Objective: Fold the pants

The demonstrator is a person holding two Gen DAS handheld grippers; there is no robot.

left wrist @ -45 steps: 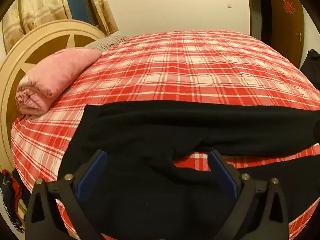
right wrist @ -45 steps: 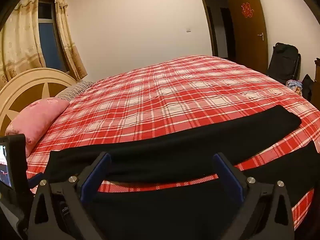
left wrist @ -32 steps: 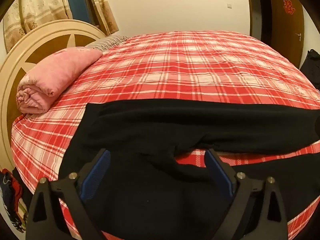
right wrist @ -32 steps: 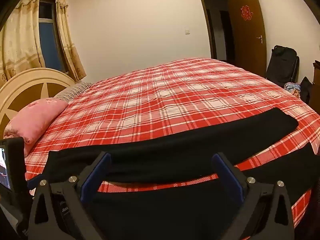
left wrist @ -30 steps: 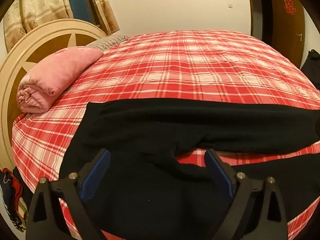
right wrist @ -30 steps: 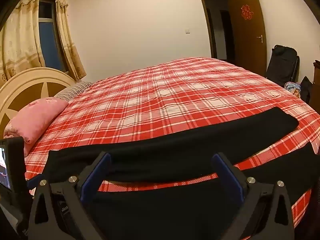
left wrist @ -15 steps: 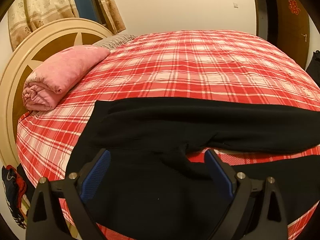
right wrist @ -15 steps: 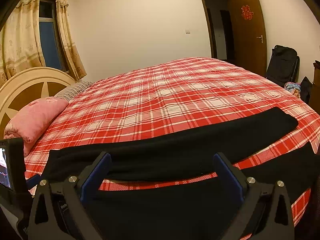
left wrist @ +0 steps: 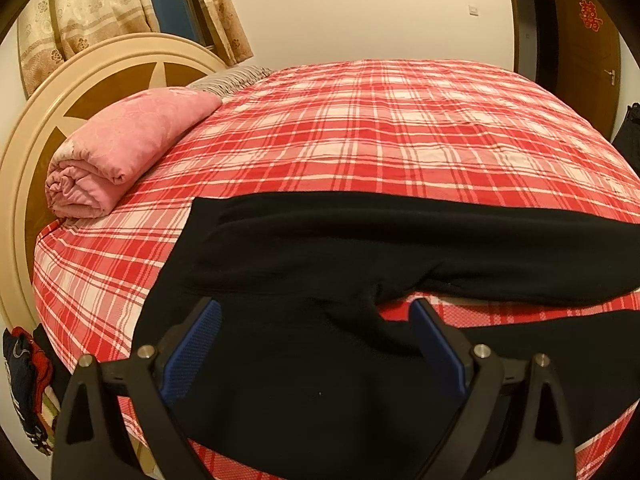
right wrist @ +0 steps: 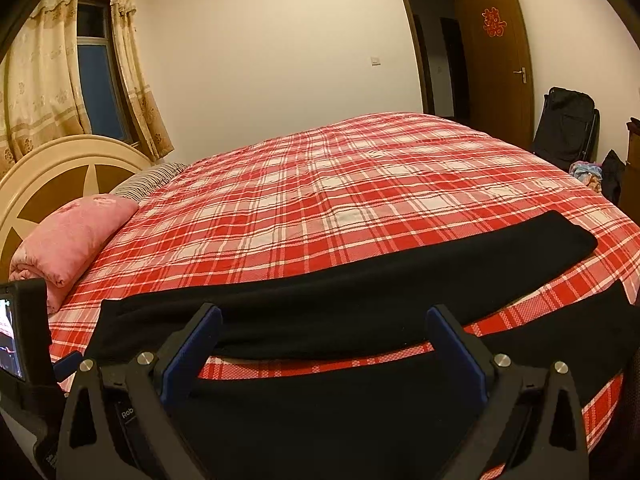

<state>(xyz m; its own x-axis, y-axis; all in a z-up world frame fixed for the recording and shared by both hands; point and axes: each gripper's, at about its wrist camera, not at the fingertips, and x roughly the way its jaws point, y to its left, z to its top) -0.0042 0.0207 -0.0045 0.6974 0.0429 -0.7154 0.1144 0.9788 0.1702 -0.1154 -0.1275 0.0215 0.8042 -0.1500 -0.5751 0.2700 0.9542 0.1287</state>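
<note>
Black pants (left wrist: 360, 248) lie spread flat along the near edge of a bed with a red plaid cover (left wrist: 400, 120). The waist is at the left, and both legs run to the right with a strip of cover between them. My left gripper (left wrist: 316, 332) hovers open above the waist and crotch area, its blue pads wide apart and holding nothing. In the right wrist view the pants (right wrist: 360, 304) stretch across the frame, the far leg's cuff at the right. My right gripper (right wrist: 324, 336) is open over the near leg, nothing between its fingers.
A rolled pink quilt (left wrist: 120, 152) and a striped pillow (right wrist: 148, 184) lie by the round headboard (left wrist: 100, 68) at the left. Clothes (left wrist: 24, 380) hang off the bed's left side. A brown door (right wrist: 496, 52) and a black bag (right wrist: 568, 128) stand at the right.
The left gripper has shifted slightly left and back, so the pants and quilt sit further right in its view. The right gripper has hardly moved. The pants lie as before.
</note>
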